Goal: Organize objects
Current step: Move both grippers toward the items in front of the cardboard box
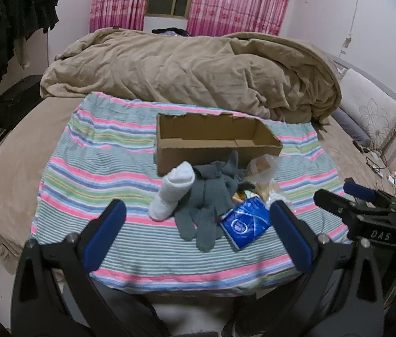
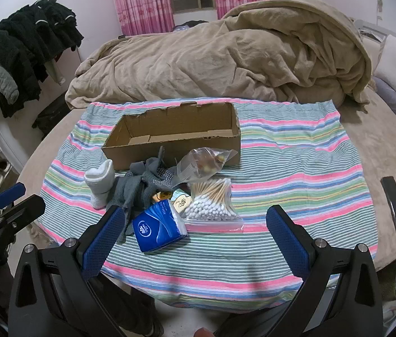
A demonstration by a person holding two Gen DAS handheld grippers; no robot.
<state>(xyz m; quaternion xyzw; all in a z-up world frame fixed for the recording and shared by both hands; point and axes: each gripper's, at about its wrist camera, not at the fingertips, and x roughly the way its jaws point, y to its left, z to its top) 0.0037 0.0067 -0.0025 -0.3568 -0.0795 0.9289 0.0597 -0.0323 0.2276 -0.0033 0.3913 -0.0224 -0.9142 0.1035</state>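
An empty open cardboard box (image 1: 214,140) (image 2: 175,137) sits on a striped cloth (image 1: 91,196) (image 2: 296,174) on the bed. In front of it lies a pile: a white sock (image 1: 172,193) (image 2: 101,182), grey gloves (image 1: 206,205) (image 2: 144,182), a blue tissue pack (image 1: 244,224) (image 2: 157,226), a bag of cotton swabs (image 2: 212,202), and a clear bag of small round items (image 2: 203,163). My left gripper (image 1: 198,233) is open and empty, held near the cloth's front edge before the pile. My right gripper (image 2: 195,236) is open and empty, right of the tissue pack.
A crumpled tan duvet (image 1: 198,67) (image 2: 226,56) fills the far half of the bed. A phone (image 2: 394,203) lies at the right on the bed. Dark clothes (image 2: 29,50) hang at the left. Pink curtains (image 1: 226,0) hang behind. The right gripper shows in the left wrist view (image 1: 366,205).
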